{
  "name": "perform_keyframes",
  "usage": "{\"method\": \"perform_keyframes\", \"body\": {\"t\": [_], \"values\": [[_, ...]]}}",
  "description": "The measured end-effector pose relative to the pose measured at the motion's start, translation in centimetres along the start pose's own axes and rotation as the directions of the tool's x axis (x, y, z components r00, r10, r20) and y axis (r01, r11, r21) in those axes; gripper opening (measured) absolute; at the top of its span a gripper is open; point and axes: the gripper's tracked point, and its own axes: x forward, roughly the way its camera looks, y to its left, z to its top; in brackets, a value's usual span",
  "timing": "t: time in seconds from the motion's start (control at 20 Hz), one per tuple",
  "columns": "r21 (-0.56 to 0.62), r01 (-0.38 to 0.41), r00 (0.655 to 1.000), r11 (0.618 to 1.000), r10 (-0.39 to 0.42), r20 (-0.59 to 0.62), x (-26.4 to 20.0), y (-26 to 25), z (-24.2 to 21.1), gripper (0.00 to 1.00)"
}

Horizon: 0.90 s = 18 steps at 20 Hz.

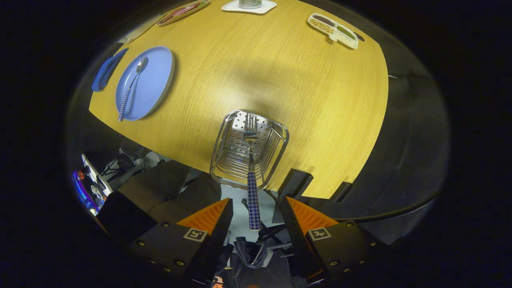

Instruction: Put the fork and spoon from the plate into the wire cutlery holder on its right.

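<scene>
The wooden table [256,68] is seen from above, with the wire holder [249,149] near its close edge taken as the landmark. Well to the left of the holder lies the blue plate [146,82], and on it the spoon [132,86] is left waiting. Inside the holder the fork [252,168] is stood, tines down, its checked handle rising out. The gripper [256,214] is held open just behind the holder, the handle between its fingers (apparently untouched). The fork step is judged done; next, the spoon's handle must be reached and pinched.
</scene>
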Motion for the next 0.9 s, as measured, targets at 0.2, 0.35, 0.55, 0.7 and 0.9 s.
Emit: {"method": "perform_keyframes", "body": {"t": [0.2, 0.35, 0.55, 0.7, 0.9], "values": [[0.059, 0.045, 0.995, 0.997, -0.05, 0.089, -1.0, -0.7, -1.6, 0.97], [0.123, 0.067, 0.983, 0.99, -0.087, 0.162, -1.8, 0.3, -3.3, 0.97], [0.238, 0.006, 0.969, 0.971, -0.065, 0.239, -1.7, 4.0, -5.0, 0.97], [0.288, -0.043, 0.946, 0.957, -0.053, 0.318, -2.3, 6.8, -4.6, 0.97], [0.318, -0.088, 0.937, 0.944, -0.03, 0.349, -1.9, 10.5, -4.7, 0.98]]}}
